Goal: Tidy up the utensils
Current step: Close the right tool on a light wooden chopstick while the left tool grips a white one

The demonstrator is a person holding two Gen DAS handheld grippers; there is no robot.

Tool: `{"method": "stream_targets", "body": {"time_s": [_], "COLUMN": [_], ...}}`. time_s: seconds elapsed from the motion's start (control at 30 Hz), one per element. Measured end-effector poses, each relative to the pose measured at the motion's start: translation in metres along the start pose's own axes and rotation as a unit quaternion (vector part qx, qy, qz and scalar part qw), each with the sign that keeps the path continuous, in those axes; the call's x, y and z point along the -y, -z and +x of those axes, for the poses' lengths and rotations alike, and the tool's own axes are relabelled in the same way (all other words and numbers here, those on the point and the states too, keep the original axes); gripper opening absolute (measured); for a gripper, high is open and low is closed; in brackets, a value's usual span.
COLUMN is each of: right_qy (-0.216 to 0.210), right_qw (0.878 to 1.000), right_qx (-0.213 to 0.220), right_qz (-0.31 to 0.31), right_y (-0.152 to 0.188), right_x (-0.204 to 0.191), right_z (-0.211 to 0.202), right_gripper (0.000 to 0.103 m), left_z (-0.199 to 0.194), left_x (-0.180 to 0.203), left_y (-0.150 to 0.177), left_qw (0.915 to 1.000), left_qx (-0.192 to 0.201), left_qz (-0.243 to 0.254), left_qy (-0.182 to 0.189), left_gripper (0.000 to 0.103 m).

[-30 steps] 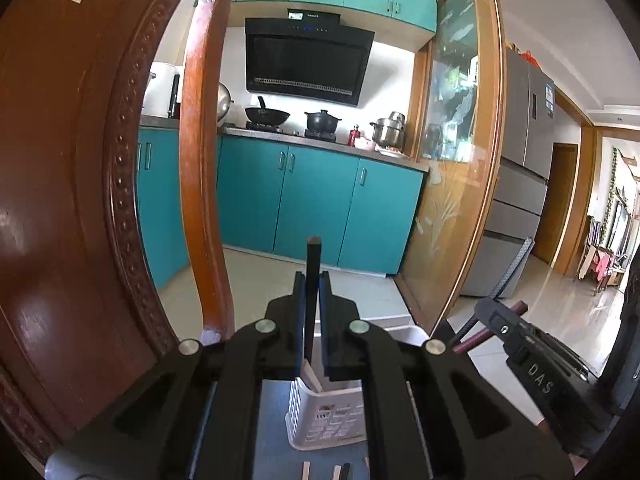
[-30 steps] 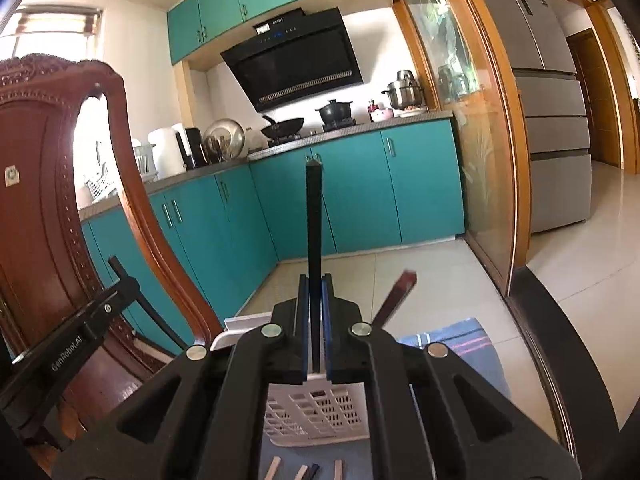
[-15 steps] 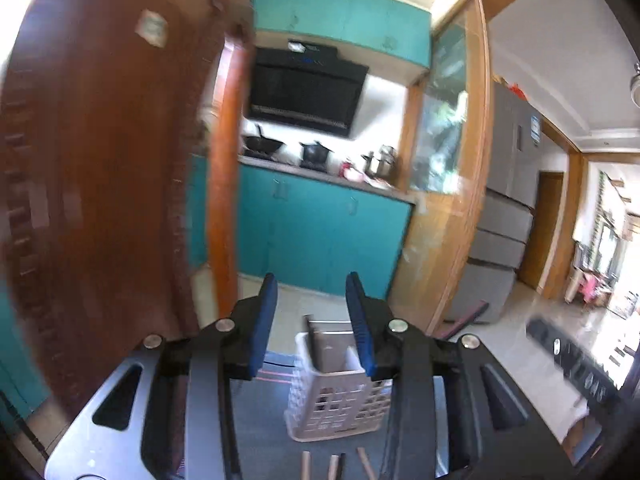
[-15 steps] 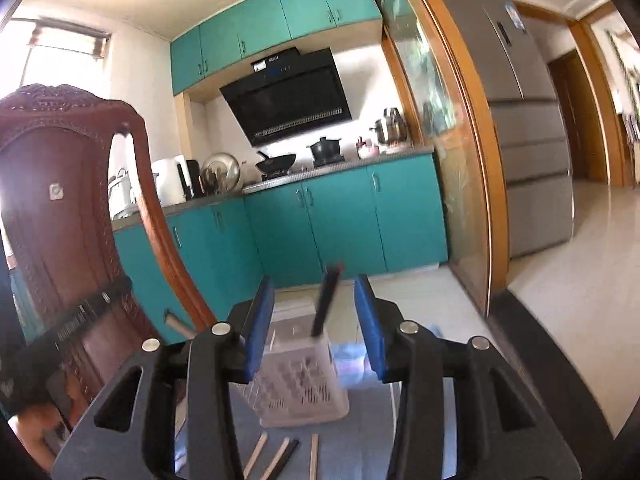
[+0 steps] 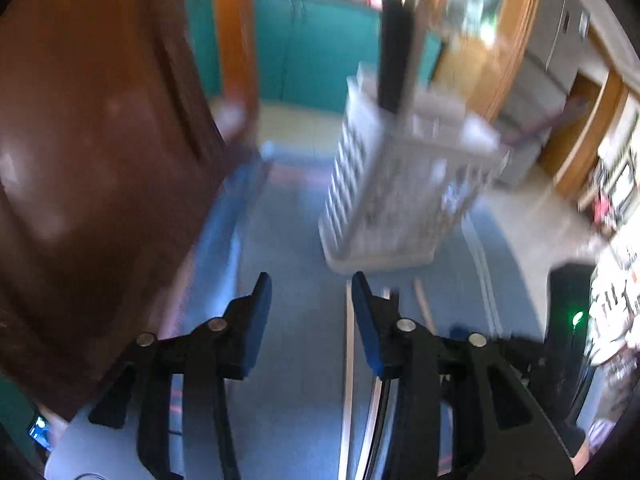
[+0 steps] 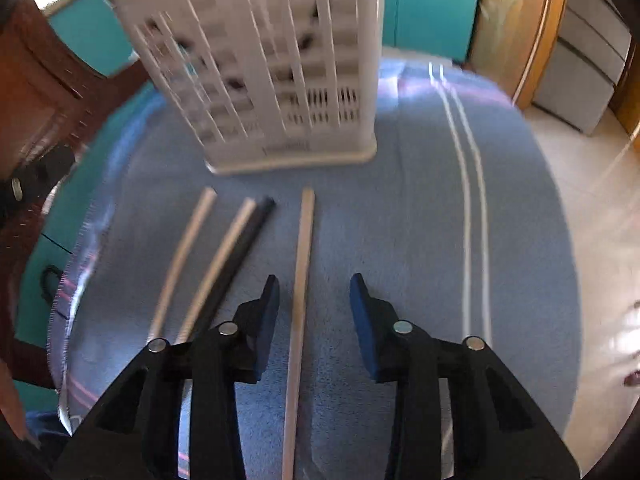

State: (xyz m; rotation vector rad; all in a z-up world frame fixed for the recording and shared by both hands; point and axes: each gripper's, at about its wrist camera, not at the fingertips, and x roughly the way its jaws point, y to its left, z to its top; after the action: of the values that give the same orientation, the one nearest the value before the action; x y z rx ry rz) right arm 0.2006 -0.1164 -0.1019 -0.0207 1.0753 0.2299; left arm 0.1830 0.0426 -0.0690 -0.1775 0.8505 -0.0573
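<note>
A white slotted utensil basket (image 6: pixel 276 80) stands on a blue cloth (image 6: pixel 420 220); it also shows in the left wrist view (image 5: pixel 400 184) with dark chopsticks (image 5: pixel 394 52) standing in it. Several chopsticks lie flat in front of it: two pale ones (image 6: pixel 184 252), a black one (image 6: pixel 236 264) and a wooden one (image 6: pixel 301 280). My right gripper (image 6: pixel 314 296) is open and empty, low over the wooden chopstick, which runs between its fingers. My left gripper (image 5: pixel 310 294) is open and empty above the cloth, just left of a pale chopstick (image 5: pixel 349 360).
A dark wooden chair back (image 5: pixel 100 160) rises close on the left. The cloth's white stripes (image 6: pixel 468 200) run near its right edge, with tiled floor (image 6: pixel 592 200) beyond. Teal cabinets (image 5: pixel 312 48) and a grey fridge (image 5: pixel 560 32) stand behind.
Both grippers let go of the dark chopsticks into the basket, opened, and have dropped and tilted down toward the chopsticks lying on the cloth.
</note>
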Motion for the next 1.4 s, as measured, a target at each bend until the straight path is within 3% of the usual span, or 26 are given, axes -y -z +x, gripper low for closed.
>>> {"method": "stream_targets", "body": {"time_s": [0.07,0.13,0.17,0.47,0.63,0.9,1.03,1.2,1.4], "right_qy": [0.008,0.015,0.019,0.021,0.02,0.022,0.024,0.033,0.012], "right_qw": [1.0,1.0,1.0,0.996,0.997,0.997,0.997,0.998,0.998], "right_qx": [-0.003,-0.003,-0.005,-0.012,0.006,-0.002,-0.006,-0.006,-0.009], "right_qz": [-0.004,0.005,0.011,0.086,0.076,0.072,0.069,0.06,0.055], "right_y": [-0.001,-0.001,-0.002,-0.004,-0.006,0.001,0.003,0.007,0.004], "right_x": [-0.004,-0.003,-0.001,0.043,0.045,0.041,0.041,0.041,0.037], "right_z": [0.002,0.003,0.002,-0.006,-0.014,-0.013,-0.01,-0.008,-0.006], "right_gripper": [0.027,0.009,0.008,0.006,0.007,0.008,0.017,0.019,0.042], "left_z": [0.013,0.02,0.021,0.042,0.053,0.064,0.073,0.08,0.078], "left_x": [0.007,0.014,0.016,0.025,0.032,0.036,0.033,0.033,0.034], "left_y": [0.004,0.008,0.008,0.019,0.022,0.029,0.028,0.027,0.027], "left_qw": [0.9995,0.9989,0.9987,0.996,0.9935,0.9906,0.9906,0.9893,0.9889], "left_qx": [-0.03,-0.04,-0.042,-0.066,-0.08,-0.095,-0.097,-0.096,-0.1], "left_qz": [0.011,0.024,0.028,0.051,0.064,0.076,0.071,0.074,0.079], "left_qy": [0.002,-0.003,-0.003,-0.033,-0.048,-0.063,-0.065,-0.08,-0.078], "left_gripper": [0.048,0.05,0.051,0.053,0.054,0.056,0.056,0.062,0.064]}}
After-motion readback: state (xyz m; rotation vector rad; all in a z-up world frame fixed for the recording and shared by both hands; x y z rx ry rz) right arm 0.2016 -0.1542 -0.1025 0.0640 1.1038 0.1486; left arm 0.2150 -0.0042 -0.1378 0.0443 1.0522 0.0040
